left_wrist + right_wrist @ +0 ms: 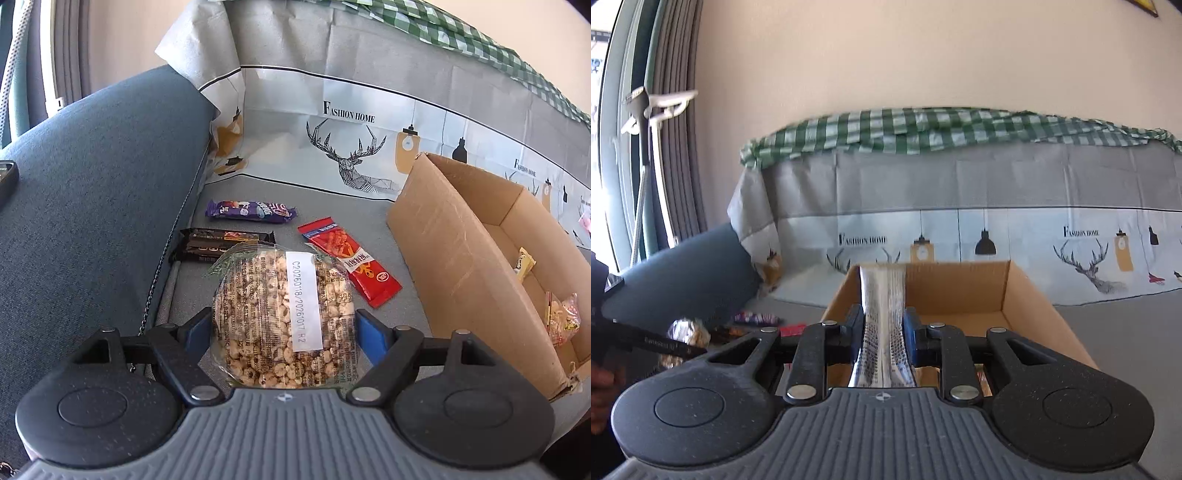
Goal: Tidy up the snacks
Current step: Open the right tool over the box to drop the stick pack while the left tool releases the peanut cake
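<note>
A grey sofa cover (894, 181) printed with stags, hanging lamps and the words "Fashion Home" drapes the sofa back, with a green-and-white checked cloth (923, 129) bunched along its top edge. A blue-grey cushion (96, 192) lies to the left, a dark device (7, 177) resting on it. Grey curtains (677, 122) hang beside a bright window (605, 140), below a plain cream wall (905, 55).

The sofa cover (369, 92) has "FASHION HOME" printed above the deer drawings, readable from both cameras. The white sticker (303, 300) on the round puffed-grain snack pack (284, 321) says "C2026018/2026107 R2". The other wrappers' print is too small to read.
</note>
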Tool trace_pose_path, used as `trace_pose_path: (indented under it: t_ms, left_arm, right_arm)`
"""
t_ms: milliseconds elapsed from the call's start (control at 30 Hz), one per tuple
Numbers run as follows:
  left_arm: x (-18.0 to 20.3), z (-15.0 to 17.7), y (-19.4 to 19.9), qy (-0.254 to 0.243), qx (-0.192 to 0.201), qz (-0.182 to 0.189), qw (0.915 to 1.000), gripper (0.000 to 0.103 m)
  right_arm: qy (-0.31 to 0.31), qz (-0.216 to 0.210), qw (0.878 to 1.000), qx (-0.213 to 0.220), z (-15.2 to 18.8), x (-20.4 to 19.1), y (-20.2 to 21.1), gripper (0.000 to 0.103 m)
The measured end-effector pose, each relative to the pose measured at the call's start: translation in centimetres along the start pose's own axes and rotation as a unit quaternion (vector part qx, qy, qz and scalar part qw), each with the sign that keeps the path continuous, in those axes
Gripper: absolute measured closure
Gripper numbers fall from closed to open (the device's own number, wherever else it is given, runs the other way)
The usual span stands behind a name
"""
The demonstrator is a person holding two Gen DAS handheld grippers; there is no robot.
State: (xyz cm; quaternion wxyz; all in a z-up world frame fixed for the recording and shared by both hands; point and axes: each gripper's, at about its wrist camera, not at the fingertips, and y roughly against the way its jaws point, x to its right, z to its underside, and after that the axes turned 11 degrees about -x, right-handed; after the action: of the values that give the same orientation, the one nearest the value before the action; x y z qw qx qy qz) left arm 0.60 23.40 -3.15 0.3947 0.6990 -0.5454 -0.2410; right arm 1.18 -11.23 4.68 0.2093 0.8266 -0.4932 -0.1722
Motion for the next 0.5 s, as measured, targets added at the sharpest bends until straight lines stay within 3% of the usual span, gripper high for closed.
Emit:
trace_pose_path:
  t_ms: [33,100,233,400,467,500]
  left_arm:
    - [0.2,0.0,0.0,-0.004,0.0,-0.003,1.0,0.019]
    - [0.5,0.0,-0.1,-0.011,0.001,-0.01,0.9999,0.019]
    - [0.4,0.0,-0.2,-0.006,-0.002,-0.017,0.9998,0.019]
    - [0.4,0.0,-0.1,-0.004,-0.001,-0.018,0.9998,0.019]
    - [0.6,-0.1,0.1,-0.006,0.0,-0.02,0.9998,0.019]
    - [0.9,-0.2,0.4,-0.008,0.001,-0.02,0.9998,0.019]
  right_arm:
    - [-0.007,-0.003,1.0,-0.005,0.1,0.2,-0.3,0.079]
    - [-0.016,-0.006,1.0,-0.009,0.3,0.5,-0.6,0.097]
    - [-0.023,-0.009,1.0,-0.004,0.6,0.5,-0.3,0.097]
    - [-0.045,0.008,0.999,-0.028,0.6,1.5,-1.5,0.096]
    - [-0.067,0.01,0.997,-0.031,0.7,2.3,-1.6,0.09]
    - [-0.077,0.011,0.997,-0.026,0.7,2.7,-1.5,0.082]
